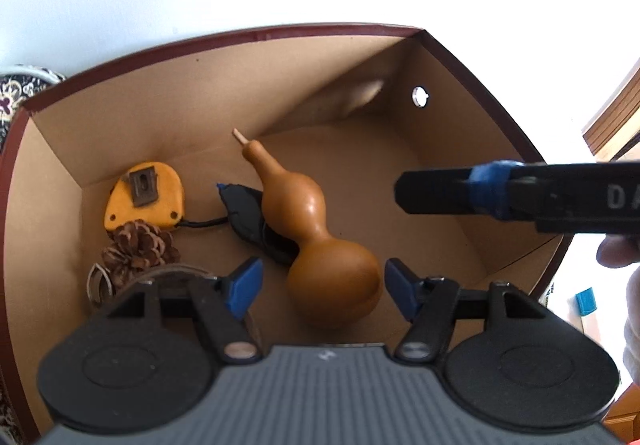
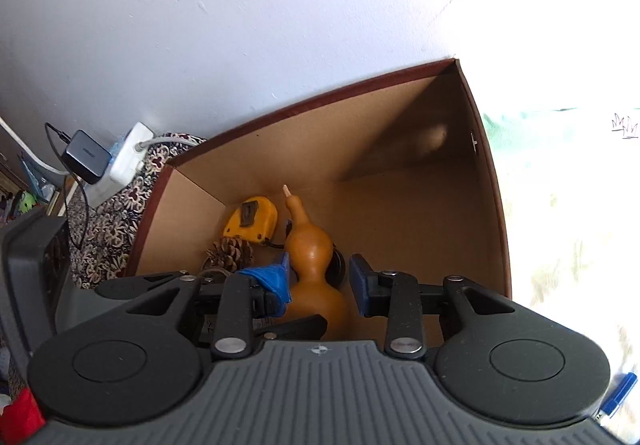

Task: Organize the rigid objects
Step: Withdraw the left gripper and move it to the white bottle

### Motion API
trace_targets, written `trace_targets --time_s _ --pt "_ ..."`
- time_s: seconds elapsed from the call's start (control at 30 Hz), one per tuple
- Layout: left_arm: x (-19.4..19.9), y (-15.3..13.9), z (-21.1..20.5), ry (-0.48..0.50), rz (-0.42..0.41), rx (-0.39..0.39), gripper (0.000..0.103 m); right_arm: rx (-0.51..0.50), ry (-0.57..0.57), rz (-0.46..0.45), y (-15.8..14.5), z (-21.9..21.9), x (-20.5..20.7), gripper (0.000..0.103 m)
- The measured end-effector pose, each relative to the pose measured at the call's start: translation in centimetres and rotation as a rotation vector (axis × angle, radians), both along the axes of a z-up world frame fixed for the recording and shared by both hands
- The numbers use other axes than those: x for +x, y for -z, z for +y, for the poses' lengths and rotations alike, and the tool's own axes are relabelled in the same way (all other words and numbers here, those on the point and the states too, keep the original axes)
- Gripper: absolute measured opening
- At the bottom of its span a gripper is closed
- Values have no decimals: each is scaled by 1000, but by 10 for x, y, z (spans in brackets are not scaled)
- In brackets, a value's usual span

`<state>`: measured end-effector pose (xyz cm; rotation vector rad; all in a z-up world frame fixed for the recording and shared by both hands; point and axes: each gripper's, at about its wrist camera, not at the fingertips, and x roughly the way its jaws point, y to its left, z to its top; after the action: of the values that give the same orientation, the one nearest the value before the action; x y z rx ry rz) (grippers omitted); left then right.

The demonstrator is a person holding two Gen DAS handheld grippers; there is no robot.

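Note:
A brown gourd (image 1: 320, 237) lies on the floor of a cardboard box (image 1: 436, 181), stem pointing to the far wall. My left gripper (image 1: 320, 291) is open above the box, its blue pads either side of the gourd's fat end without touching it. My right gripper (image 2: 320, 279) is open over the same box, with the gourd (image 2: 314, 273) showing between its pads; one of its fingers (image 1: 440, 193) reaches in from the right in the left wrist view. A yellow tape measure (image 1: 146, 199), a pine cone (image 1: 140, 247) and a black object (image 1: 244, 211) lie in the box.
The box has a dark red rim (image 2: 320, 101) and a round hole (image 1: 419, 97) in its right wall. A white power strip with a black charger (image 2: 104, 159) lies on a patterned cloth (image 2: 108, 229) to the left of the box. A white wall stands behind.

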<state>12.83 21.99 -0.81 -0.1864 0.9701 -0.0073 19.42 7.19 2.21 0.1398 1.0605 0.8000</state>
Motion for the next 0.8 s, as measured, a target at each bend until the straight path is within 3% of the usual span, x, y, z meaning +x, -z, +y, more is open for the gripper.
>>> trace_targets --time_s 0.23,0.37,0.5,0.57,0.8 --pt "-18 -18 -26 -11 -159 142 67 109 104 -155 -31 -76 -48 17" --pt "-34 -34 -50 7 -168 105 67 88 187 -184 -39 -126 -61 17" --pt "-55 -52 -83 16 -205 166 68 96 252 -196 -37 -164 -70 17" --pt "-63 -57 -95 23 -201 145 68 95 264 -211 -36 -177 -74 17" --pt "-97 -57 -147 35 -219 118 69 122 293 -218 -26 -218 -92 17"
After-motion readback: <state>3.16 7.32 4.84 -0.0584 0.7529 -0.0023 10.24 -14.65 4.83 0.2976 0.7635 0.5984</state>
